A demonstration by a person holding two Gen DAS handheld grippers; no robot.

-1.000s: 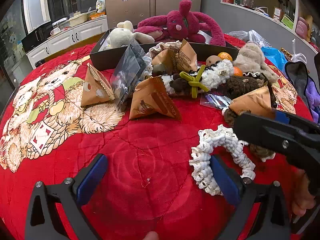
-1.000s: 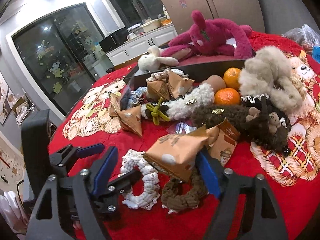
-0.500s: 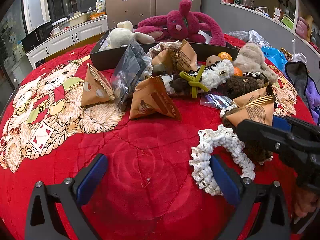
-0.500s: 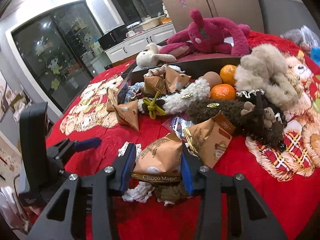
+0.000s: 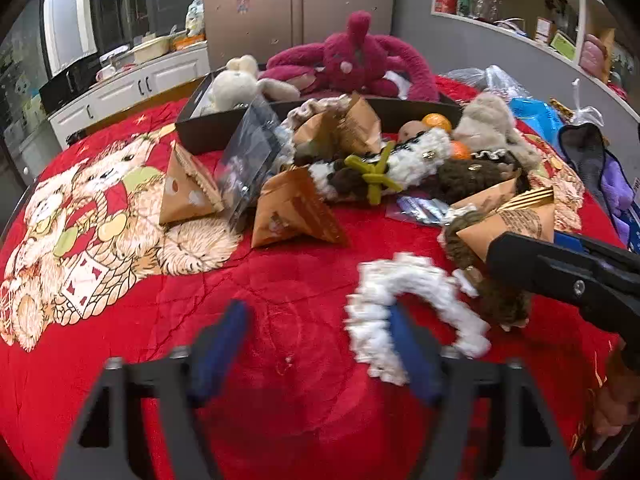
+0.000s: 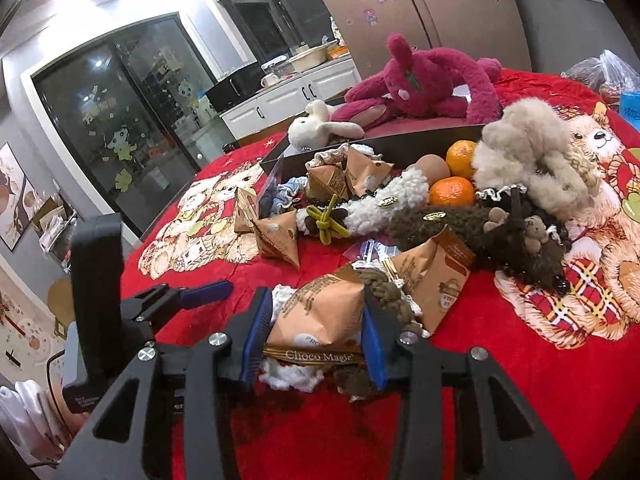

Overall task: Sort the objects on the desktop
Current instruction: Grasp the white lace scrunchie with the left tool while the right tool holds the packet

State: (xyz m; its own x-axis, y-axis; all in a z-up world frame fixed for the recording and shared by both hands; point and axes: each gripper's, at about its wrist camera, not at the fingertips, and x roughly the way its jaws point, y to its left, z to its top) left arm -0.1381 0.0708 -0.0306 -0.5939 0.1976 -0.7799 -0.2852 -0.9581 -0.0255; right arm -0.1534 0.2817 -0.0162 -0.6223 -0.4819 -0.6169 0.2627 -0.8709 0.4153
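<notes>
The open room lies on my left: bare red blanket (image 5: 132,360) runs from my left gripper (image 5: 316,344) out past the printed bears to the table's rim, with nothing on it. Ahead, the pile closes that room off, with 2 brown snack packets (image 5: 294,216), a clear bag (image 5: 252,152) and a green knotted tie (image 5: 374,174) in front of the black tray (image 5: 208,128), where a magenta plush (image 5: 352,64) and a cream plush (image 5: 236,84) lie. To my right the space is crowded by my other tool and the fluffy toys.

My left gripper's jaws are closing, about half open, with only bare blanket between them. The white crochet scrunchie (image 5: 416,300) lies across the outer face of its right finger (image 5: 412,352), not inside the gap.

My right gripper (image 6: 314,340) is clamped on a triangular Choco Magic packet (image 6: 320,316), both blue pads pressed to its sides, the packet held just above the white scrunchie and a brown scrunchie (image 6: 384,292). A second packet (image 6: 436,280) sits just beyond.

1 second ago the left jaws stood at their widest and the right jaws were only straddling the packet; now the right is gripping it, and the scrunchie has blurred and shifted at my left finger.
</notes>
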